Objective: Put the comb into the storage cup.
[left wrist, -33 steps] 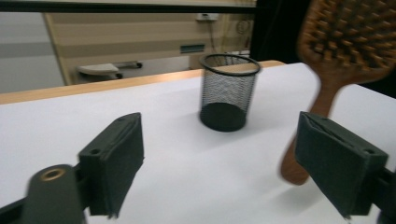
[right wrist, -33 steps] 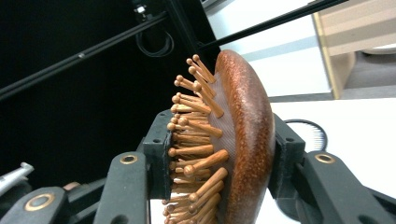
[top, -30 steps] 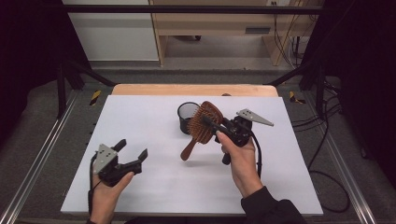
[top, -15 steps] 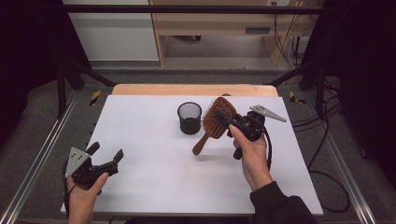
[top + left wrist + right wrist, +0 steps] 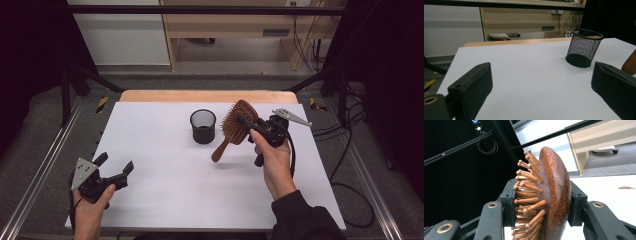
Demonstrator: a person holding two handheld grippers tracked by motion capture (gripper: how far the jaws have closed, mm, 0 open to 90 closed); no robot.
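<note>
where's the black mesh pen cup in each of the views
High view: the black mesh pen cup stands upright at the middle of the white table, just left of the wooden paddle hairbrush.
Left gripper view: the cup is at upper right, beyond the open jaws.
Right gripper view: not in it.
Shared landmark: the hairbrush, also clamped in the right gripper view.

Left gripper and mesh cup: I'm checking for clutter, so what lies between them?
Nothing: in the high view, bare white table runs from the left gripper to the mesh cup. The left gripper view shows likewise.
</note>
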